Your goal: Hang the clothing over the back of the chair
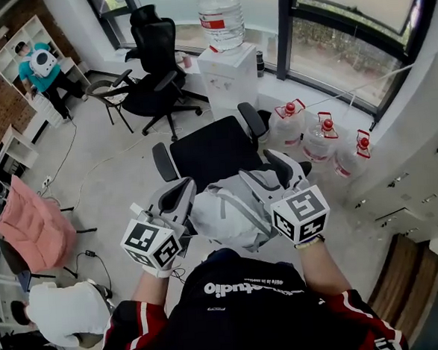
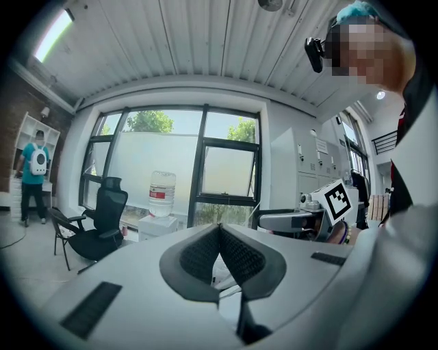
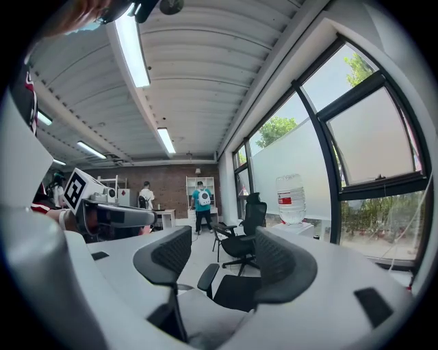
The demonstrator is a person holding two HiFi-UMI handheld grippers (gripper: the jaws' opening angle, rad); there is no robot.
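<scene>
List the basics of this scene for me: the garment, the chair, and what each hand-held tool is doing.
Clothing: pale grey, bunched over the chair's near edge, apparently its back
Chair: black office chair with armrests
Left gripper: jaws together, pale fabric between them
Right gripper: jaws apart, nothing gripped, clothing just below
Behind the chair: water dispenser

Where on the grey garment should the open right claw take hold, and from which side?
The raised fold at the right edge of the grey garment, approached from the person's side and pointing toward the black chair. The garment lies bunched over the chair back. The left claw pinches its left edge, and the right claw stands open above the right side.
</scene>
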